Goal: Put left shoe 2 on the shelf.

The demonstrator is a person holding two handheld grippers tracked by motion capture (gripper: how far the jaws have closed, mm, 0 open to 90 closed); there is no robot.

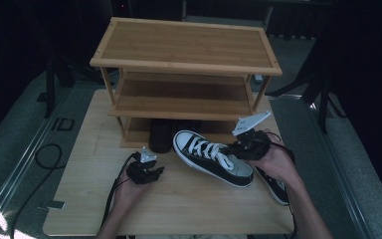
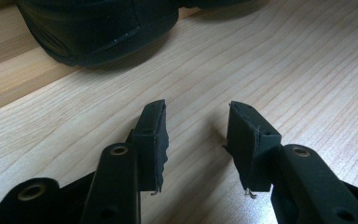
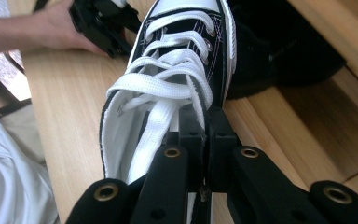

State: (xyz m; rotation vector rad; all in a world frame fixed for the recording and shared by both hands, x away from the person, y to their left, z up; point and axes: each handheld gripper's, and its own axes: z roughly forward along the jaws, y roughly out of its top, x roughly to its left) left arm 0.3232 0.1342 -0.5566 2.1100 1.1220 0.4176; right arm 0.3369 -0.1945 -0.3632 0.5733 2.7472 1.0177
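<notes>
A black low-top sneaker [image 1: 211, 157] with white laces and a white toe cap hangs tilted just above the table, toe toward the rack. My right gripper [image 1: 238, 147] is shut on the edge of its upper beside the laces. In the right gripper view the jaws [image 3: 207, 121] are pinched together on the sneaker [image 3: 168, 70] at the eyelet row. My left gripper [image 1: 149, 167] rests on the table left of the sneaker, open and holding nothing. In the left gripper view its jaws [image 2: 196, 116] stand apart over bare wood, with a black shoe [image 2: 98, 28] ahead.
A three-tier bamboo shoe rack [image 1: 184, 45] stands at the back of the wooden table [image 1: 179, 204]. A black shoe [image 1: 160, 134] sits on its lowest shelf. A second black sneaker [image 1: 276, 186] lies near the table's right edge under my right hand.
</notes>
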